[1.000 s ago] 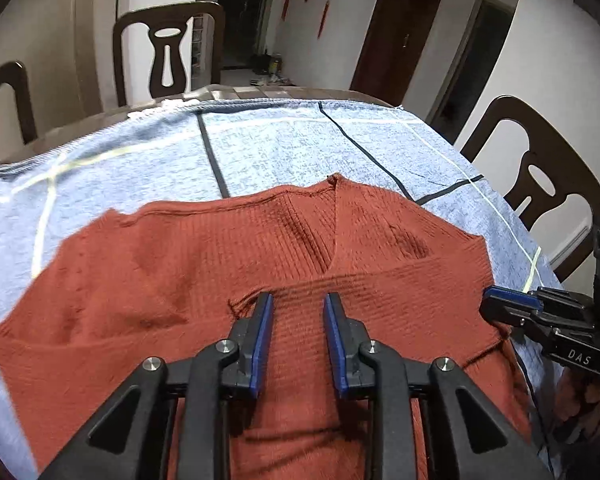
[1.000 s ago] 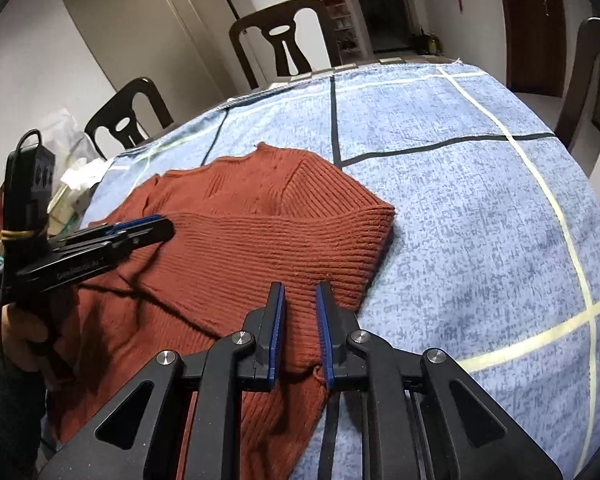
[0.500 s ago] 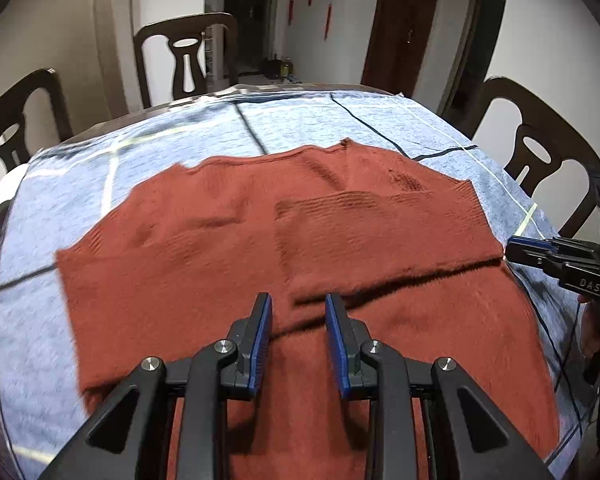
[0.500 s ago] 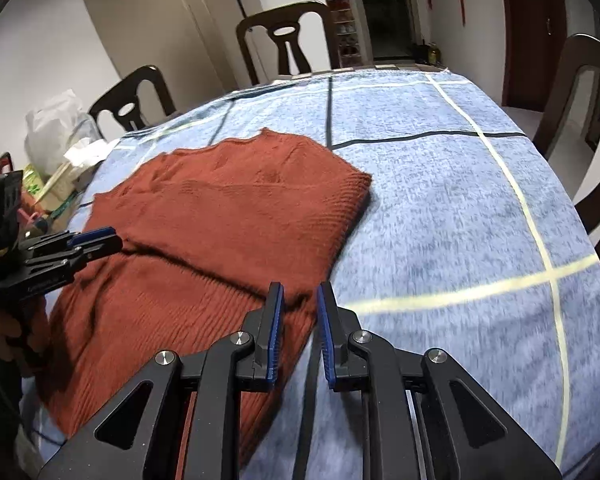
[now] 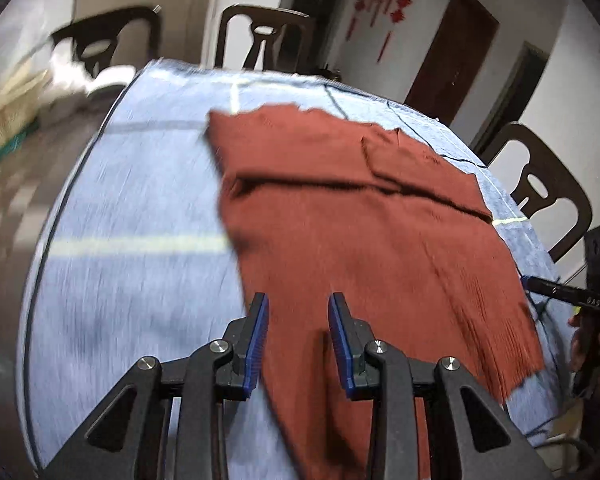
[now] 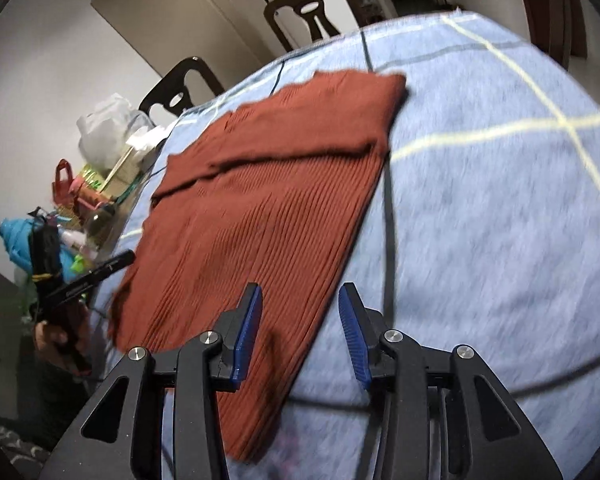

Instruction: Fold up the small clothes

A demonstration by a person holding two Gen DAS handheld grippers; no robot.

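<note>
1. Left wrist view: the rust-red ribbed knit sweater (image 5: 364, 216) lay partly folded on the blue checked tablecloth (image 5: 132, 208). Dark wooden chairs (image 5: 540, 184) ringed the table. The left gripper (image 5: 298, 312) hovered over the sweater's near edge, jaws opening, nothing pinched. Motion blur smeared the left side.
2. Right wrist view: the right gripper (image 6: 300, 304) was opening, empty, above the sweater's hem. A clutter of bags and bottles (image 6: 96, 168), perhaps on a side table, stood beyond.

Blue tablecloth (image 5: 132, 280), dark chairs (image 5: 540, 184)
</note>
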